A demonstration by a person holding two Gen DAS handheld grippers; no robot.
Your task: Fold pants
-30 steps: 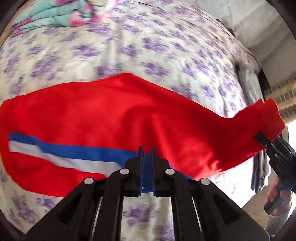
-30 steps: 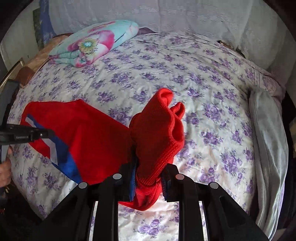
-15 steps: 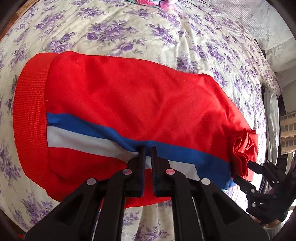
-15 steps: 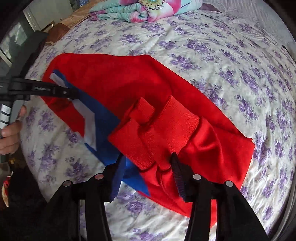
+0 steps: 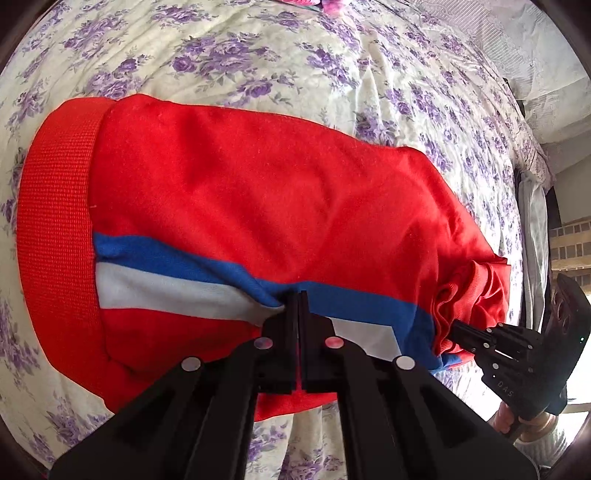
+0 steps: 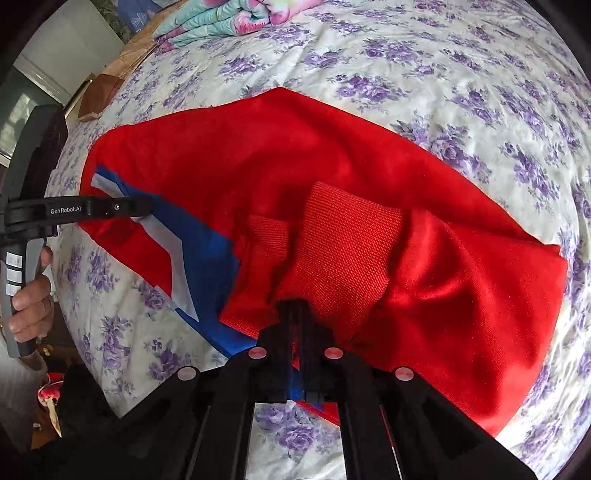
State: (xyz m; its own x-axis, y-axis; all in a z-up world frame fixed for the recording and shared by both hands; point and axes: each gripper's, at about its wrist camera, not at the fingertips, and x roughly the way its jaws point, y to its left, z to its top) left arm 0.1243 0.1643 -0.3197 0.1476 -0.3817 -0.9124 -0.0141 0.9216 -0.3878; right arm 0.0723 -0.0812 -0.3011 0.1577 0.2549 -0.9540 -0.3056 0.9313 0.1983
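- Your bed (image 6: 461,66), under a purple-flowered sheet, carries everything.
- The red pants (image 5: 258,192) lie folded across it, near its front edge.
- A folded floral blanket (image 6: 229,18) sits well beyond them.
- Your left tool (image 5: 297,295) is clamped on the striped side.
- Your right tool (image 6: 293,306) pinches the bunched cuffs.

Red fleece pants with a blue and white side stripe (image 5: 236,206) lie flat on the purple-flowered bedsheet (image 5: 280,62), ribbed waistband off to the left. The black left gripper (image 5: 297,295) has its jaws pinched on the stripe edge, while the black right gripper (image 5: 456,328) bites the bunched cuffs on the right.
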